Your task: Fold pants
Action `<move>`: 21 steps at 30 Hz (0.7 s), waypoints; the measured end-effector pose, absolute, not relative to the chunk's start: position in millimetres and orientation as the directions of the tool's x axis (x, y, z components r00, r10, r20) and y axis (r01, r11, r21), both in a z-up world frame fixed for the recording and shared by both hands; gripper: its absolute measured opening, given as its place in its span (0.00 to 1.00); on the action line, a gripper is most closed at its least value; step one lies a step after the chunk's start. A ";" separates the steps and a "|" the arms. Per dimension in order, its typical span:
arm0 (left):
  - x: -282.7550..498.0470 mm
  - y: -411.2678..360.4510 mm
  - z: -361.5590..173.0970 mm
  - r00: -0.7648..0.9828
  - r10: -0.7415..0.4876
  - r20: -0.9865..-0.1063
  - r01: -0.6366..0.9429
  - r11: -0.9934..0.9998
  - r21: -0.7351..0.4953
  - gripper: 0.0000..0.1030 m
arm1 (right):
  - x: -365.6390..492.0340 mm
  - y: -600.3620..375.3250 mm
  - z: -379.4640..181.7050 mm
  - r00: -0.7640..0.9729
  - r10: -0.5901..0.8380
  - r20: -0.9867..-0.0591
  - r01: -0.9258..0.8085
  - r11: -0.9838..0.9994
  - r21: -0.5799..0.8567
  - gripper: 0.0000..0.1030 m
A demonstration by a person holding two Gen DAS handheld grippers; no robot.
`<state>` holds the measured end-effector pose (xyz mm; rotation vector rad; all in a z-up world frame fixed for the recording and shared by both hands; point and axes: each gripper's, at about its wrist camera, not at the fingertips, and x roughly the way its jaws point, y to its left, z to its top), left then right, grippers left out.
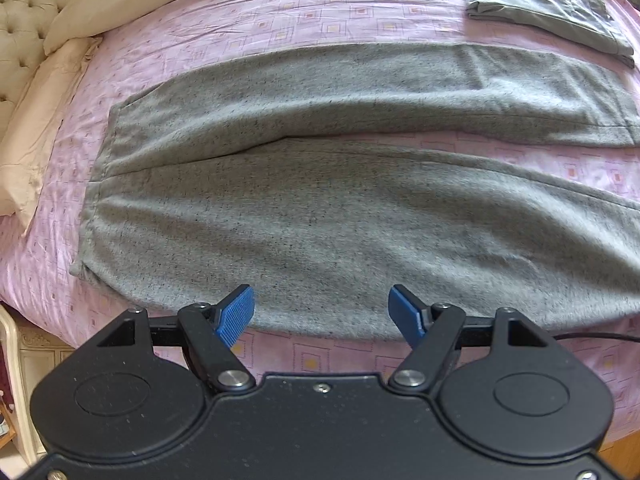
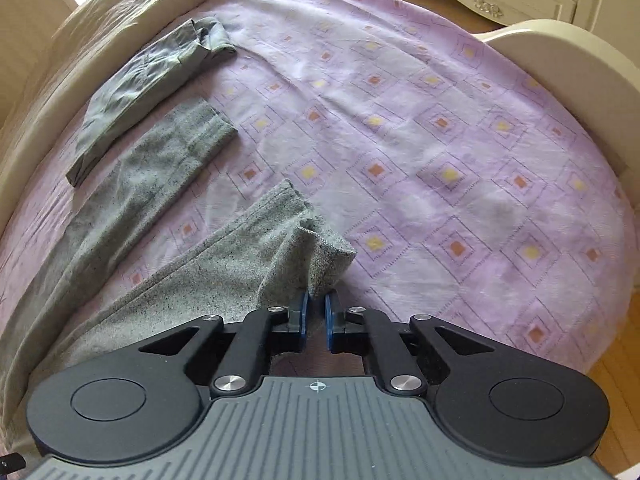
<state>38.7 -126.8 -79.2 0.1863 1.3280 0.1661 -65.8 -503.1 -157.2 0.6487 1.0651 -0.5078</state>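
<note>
Grey speckled pants lie spread flat on the pink bed sheet, waistband to the left, both legs running right. My left gripper is open and empty, hovering just over the near edge of the near leg. In the right wrist view the two legs end side by side. My right gripper is shut on the cuff of the near leg, which is lifted and bunched at the blue pads.
A folded olive-grey garment lies at the far right of the bed; it also shows in the right wrist view. Cream pillows and tufted headboard stand left. Cream footboard and dresser stand beyond the bed.
</note>
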 end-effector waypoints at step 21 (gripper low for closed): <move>19.0 -95.6 -89.7 0.200 0.240 -0.950 -0.078 0.970 0.229 0.73 | 20.2 -539.3 -194.9 0.431 0.032 -0.902 0.415 0.880 0.230 0.19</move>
